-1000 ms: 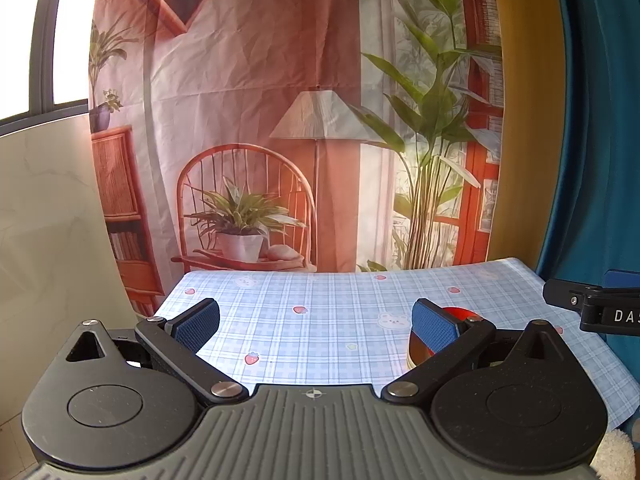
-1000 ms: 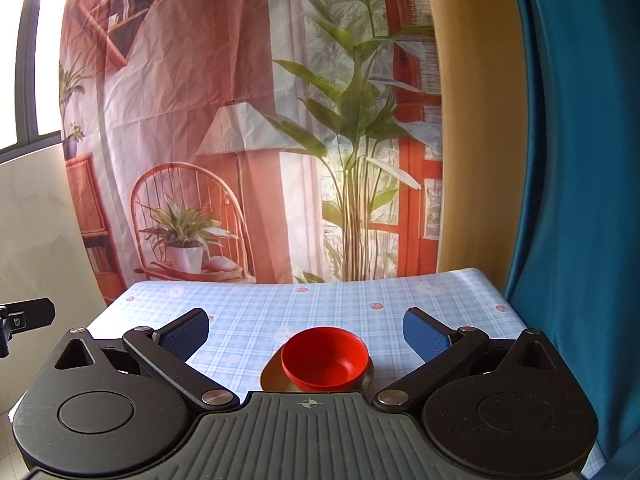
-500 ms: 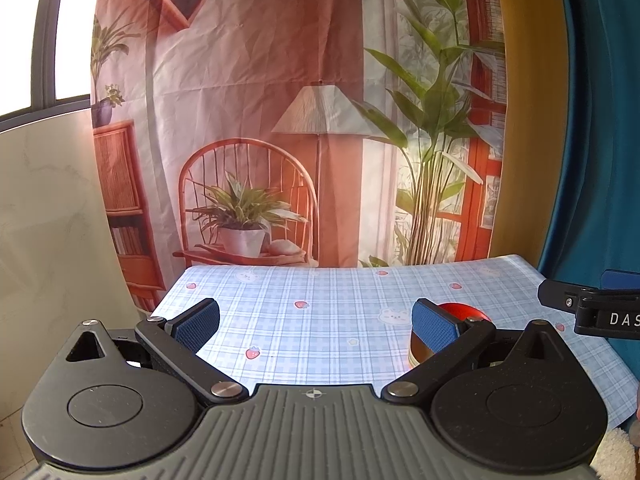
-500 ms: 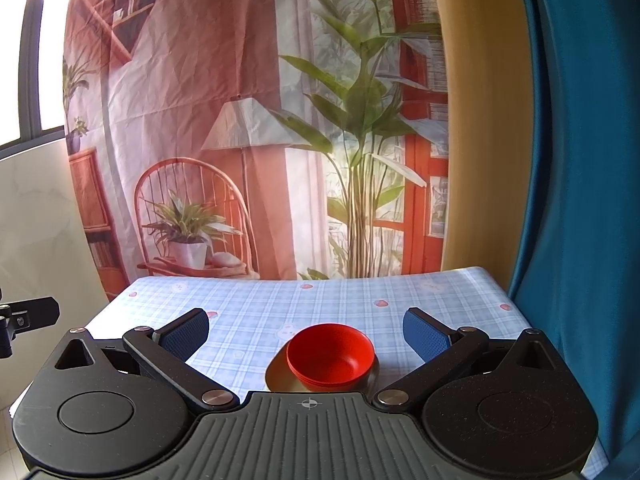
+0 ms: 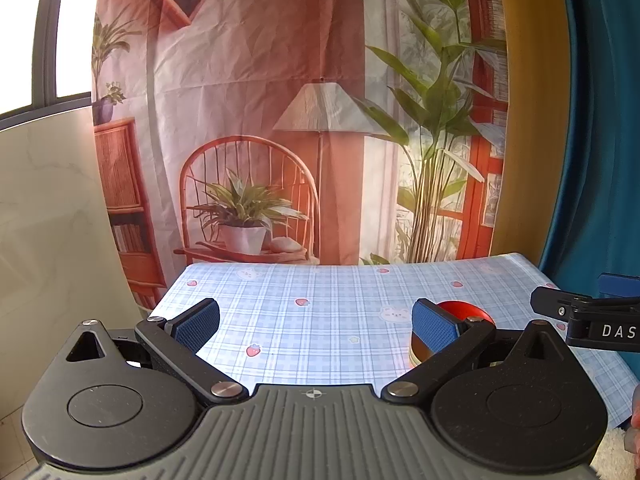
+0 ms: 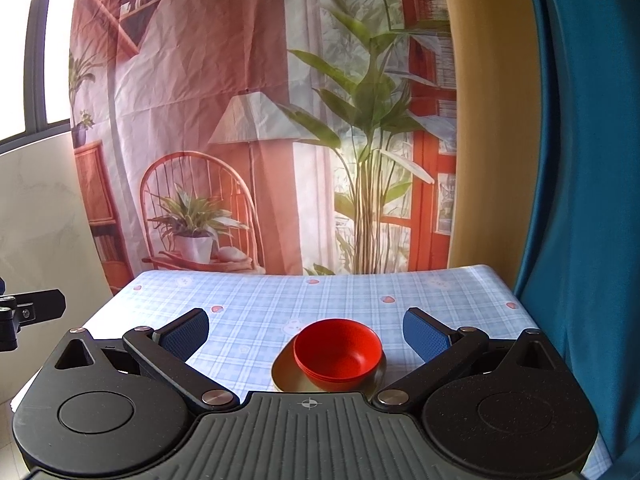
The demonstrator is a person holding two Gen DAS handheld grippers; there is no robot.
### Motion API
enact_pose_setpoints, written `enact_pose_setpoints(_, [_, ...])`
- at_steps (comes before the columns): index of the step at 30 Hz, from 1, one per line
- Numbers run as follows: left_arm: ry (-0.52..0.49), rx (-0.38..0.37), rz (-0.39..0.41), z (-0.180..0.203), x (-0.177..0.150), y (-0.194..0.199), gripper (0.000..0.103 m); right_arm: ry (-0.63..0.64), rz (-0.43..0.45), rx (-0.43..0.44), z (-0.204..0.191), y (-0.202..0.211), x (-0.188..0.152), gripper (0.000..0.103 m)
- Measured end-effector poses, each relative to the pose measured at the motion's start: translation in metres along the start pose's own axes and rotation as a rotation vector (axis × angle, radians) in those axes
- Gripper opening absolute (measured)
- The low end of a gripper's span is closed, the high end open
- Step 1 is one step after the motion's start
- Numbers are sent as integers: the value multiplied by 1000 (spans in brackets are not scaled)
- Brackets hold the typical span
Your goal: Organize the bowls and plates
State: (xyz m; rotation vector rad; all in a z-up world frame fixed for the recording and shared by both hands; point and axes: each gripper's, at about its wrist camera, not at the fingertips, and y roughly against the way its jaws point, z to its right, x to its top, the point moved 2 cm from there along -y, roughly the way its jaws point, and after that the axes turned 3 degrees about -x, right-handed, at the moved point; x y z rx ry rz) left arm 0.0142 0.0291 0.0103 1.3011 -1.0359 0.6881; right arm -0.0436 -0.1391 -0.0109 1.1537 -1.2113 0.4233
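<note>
Bowls [image 6: 337,350], red and nested on a gold plate [image 6: 285,376], sit on the bench [image 6: 280,304] just ahead of the right claw [image 6: 306,334], both it and the left claw [image 5: 316,318] spread apart and empty, so stacking looks finished and backing away seems next.

A checked tablecloth [image 6: 320,304] is covering the table. A printed backdrop [image 5: 280,120] is hanging at the far edge, showing a chair, lamp and plants. A blue curtain [image 6: 580,160] is hanging at right, a window [image 5: 28,32] glowing far left.
</note>
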Motion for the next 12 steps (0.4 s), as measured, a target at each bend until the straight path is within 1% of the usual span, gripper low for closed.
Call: enact_pose_setpoints(12, [1,-11,-4,-1,-2,-1,103,1,-8,9,-3,-2,-3,103])
